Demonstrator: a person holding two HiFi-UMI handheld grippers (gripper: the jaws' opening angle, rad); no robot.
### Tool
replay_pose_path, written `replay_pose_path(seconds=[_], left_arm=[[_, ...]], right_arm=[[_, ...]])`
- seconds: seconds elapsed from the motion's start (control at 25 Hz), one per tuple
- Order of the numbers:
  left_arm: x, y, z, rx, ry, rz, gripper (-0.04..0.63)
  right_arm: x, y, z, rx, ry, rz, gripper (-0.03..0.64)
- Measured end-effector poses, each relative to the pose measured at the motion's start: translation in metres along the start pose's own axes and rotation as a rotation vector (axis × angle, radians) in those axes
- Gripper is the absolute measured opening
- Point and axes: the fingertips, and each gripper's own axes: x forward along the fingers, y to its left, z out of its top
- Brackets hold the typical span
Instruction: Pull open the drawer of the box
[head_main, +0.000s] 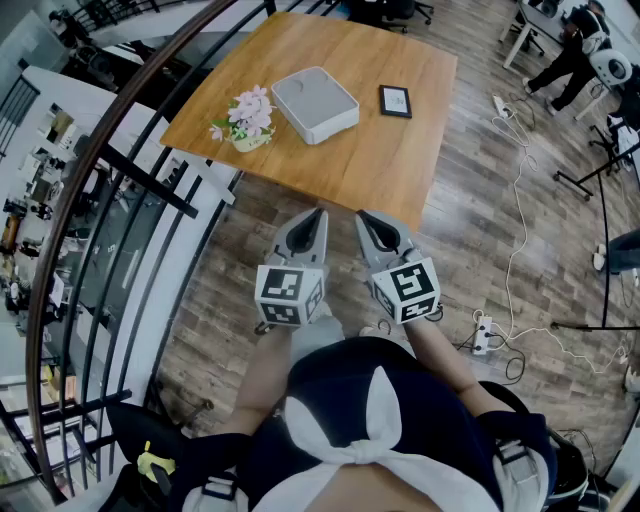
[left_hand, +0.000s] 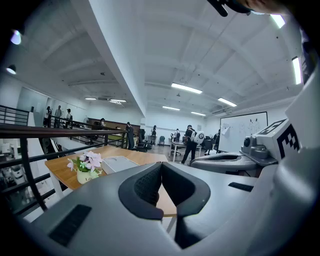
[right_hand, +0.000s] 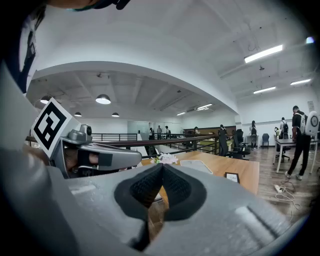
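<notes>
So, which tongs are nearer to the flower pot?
Left. The left tongs hover short of the table, diagonally from the flower pot; the right tongs are beside them, farther away.

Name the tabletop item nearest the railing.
The flower pot, by the left edge of the table; the grey box and black frame lie farther right.

The head view is looking steeply down from above the person onto the table. Both gripper views are sitting low, well back from its near edge, facing nearly level across it; all three are sharing the white box and flowerpot.
</notes>
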Motion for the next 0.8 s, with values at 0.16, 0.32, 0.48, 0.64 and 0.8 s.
replay_pose_path(seconds=[0.16,0.32,0.48,0.64,0.8], left_arm=[[0.003,0.018,0.002,-0.003,0.005,-0.011,0.018],[0.01,0.029,-0.003,-0.003,0.014,-0.024,0.018],[0.015,0.031,-0.009,0.003,0.024,-0.051,0.018],[0.026,0.034,-0.009,0.008,0.032,-0.067,0.018],[0.041,0.039,-0.012,0.007,0.051,-0.077,0.017]], right_arm=[[0.016,0.003,0.001,0.013,0.002,-0.015,-0.003],[0.026,0.003,-0.004,0.032,0.003,-0.027,-0.003],[0.028,0.0,-0.015,0.09,0.013,-0.046,-0.002],[0.033,-0.011,-0.02,0.128,0.023,-0.061,-0.002],[0.044,-0.025,-0.025,0.157,0.036,-0.075,-0.002]])
